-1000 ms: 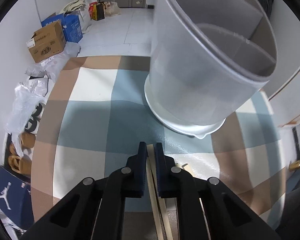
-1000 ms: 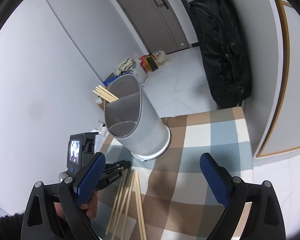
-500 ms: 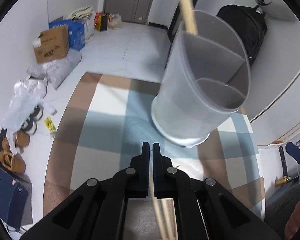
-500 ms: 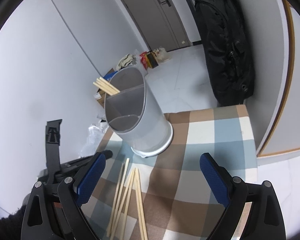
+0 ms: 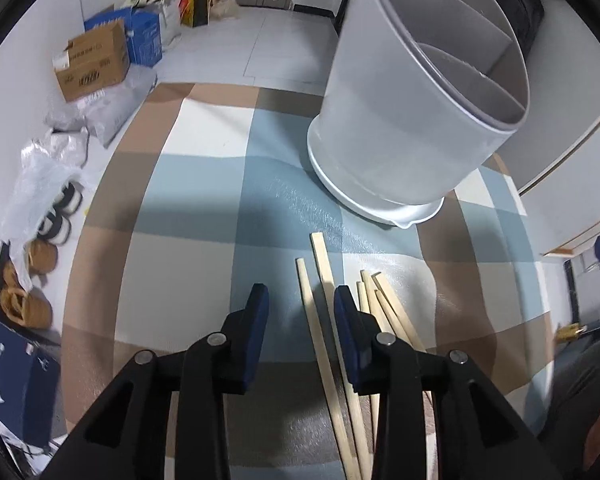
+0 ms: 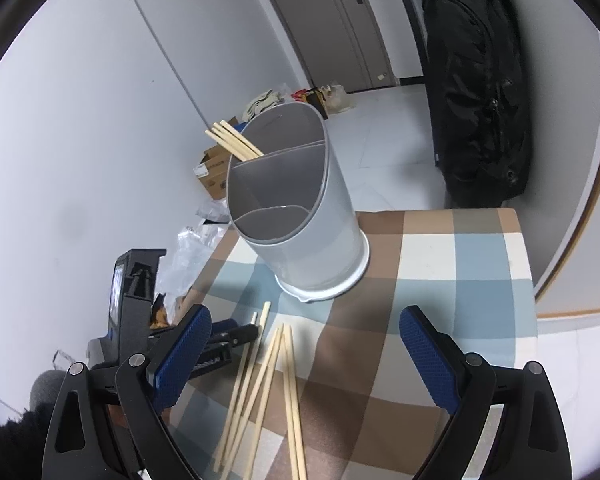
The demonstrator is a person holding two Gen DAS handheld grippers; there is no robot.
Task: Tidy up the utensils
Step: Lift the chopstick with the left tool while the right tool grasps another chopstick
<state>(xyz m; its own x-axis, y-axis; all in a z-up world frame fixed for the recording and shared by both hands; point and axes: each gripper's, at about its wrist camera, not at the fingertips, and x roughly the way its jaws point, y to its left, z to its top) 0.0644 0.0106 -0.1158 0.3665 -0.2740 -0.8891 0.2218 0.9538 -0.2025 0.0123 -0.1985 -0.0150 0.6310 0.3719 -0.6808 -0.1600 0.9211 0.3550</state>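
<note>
A grey divided utensil holder [image 5: 400,120] [image 6: 312,240] stands on the checked tablecloth [image 5: 180,208]. Three wooden chopsticks [image 6: 232,142] stick out of its far compartment. Several loose chopsticks [image 5: 323,256] [image 6: 260,380] lie on the cloth in front of it. My left gripper [image 5: 300,300] [image 6: 240,334] points down over them, its jaws opening. Two chopsticks lie between its pads, and neither pad presses on them. My right gripper [image 6: 305,314] hovers wide open above the loose chopsticks and holds nothing.
On the floor to the left of the table are a cardboard box [image 5: 92,64], plastic bags and shoes [image 5: 56,216]. A black bag [image 6: 476,100] leans on the wall beyond the table's far edge, beside a grey door [image 6: 332,20].
My left jaws were shut on a chopstick and now stand apart, with the chopsticks lying on the cloth between them. My right gripper has drifted a little closer to the table.
</note>
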